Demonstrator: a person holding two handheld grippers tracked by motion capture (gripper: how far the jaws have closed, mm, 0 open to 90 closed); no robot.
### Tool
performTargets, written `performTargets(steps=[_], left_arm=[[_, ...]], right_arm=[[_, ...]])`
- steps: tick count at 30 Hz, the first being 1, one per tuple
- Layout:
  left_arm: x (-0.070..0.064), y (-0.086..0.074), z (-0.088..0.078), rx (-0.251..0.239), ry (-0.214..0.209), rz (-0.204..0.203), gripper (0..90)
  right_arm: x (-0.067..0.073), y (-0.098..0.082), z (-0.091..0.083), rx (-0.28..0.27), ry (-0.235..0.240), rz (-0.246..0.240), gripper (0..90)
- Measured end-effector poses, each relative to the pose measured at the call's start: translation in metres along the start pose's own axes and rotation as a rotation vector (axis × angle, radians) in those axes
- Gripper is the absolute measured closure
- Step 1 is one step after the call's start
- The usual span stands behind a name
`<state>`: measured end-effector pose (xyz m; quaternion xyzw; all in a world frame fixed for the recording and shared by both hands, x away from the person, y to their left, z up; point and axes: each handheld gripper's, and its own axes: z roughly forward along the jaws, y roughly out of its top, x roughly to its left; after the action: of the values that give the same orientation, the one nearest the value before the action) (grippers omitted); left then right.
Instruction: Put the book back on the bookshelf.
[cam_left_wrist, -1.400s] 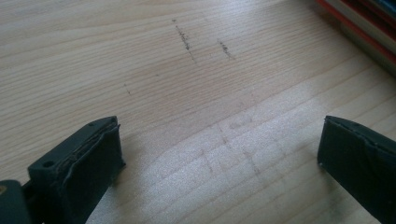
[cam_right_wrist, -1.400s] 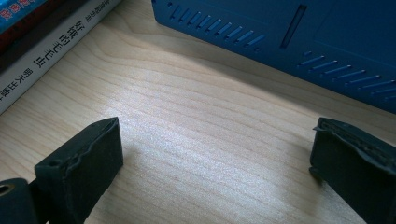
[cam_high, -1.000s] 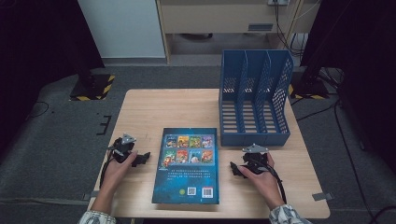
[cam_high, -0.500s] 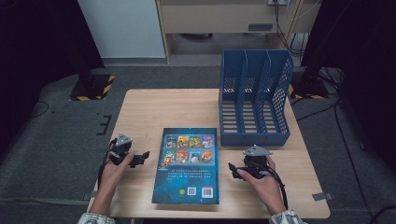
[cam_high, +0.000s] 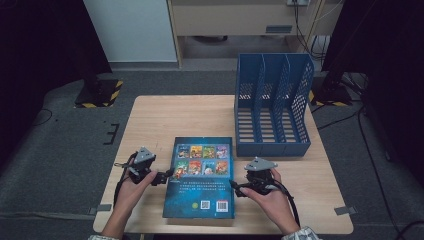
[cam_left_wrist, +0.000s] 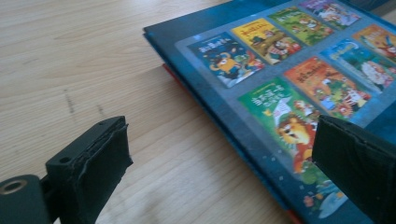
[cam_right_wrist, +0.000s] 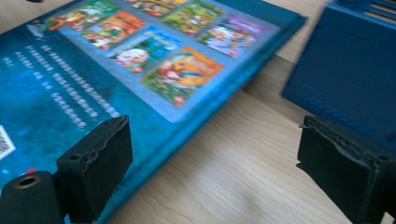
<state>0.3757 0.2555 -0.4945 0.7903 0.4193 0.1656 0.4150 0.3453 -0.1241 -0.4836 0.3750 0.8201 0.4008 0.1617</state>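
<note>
The left gripper (cam_high: 167, 176) is spread wide at the book's (cam_high: 200, 175) left edge, pinching nothing. The right gripper (cam_high: 235, 187), spread and just been closing slightly, is empty at its right edge. The book lies flat on the table (cam_high: 165, 115), near-left of the rack (cam_high: 272, 100).

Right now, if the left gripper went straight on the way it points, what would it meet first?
Probably the book's left edge: the left gripper points at it with open jaws straddling that edge in its own view. Depth is hard to judge.
</note>
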Motion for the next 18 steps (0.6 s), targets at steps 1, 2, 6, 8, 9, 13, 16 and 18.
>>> performTargets(steps=[1,2,6,8,9,13,16,18], left_arm=[[-0.001,0.000,0.002,0.000,-0.006,-0.003,3.6],[-0.001,0.000,0.004,0.006,-0.003,-0.003,3.6],[-0.002,0.002,0.008,0.008,-0.004,0.012,3.7],[-0.001,0.001,0.010,0.013,-0.011,0.004,3.7],[-0.001,0.001,0.012,0.019,-0.015,0.002,3.7],[-0.002,0.000,0.017,0.036,-0.031,-0.001,3.8],[-0.003,0.000,0.017,0.031,-0.037,0.000,3.7],[-0.003,0.000,0.018,0.033,-0.036,-0.005,3.7]], right_arm=[[0.002,0.002,0.002,0.003,0.005,-0.013,9.9],[0.004,0.003,0.005,0.012,0.010,-0.024,9.9],[0.009,0.013,0.016,0.013,0.034,-0.062,9.9],[0.010,0.017,0.022,0.009,0.050,-0.068,10.3],[0.011,0.019,0.025,0.008,0.047,-0.071,11.3],[0.014,0.017,0.033,0.027,0.042,-0.089,13.7],[0.014,0.012,0.033,0.035,0.052,-0.074,12.6],[0.013,0.009,0.033,0.048,0.068,-0.058,9.4]])
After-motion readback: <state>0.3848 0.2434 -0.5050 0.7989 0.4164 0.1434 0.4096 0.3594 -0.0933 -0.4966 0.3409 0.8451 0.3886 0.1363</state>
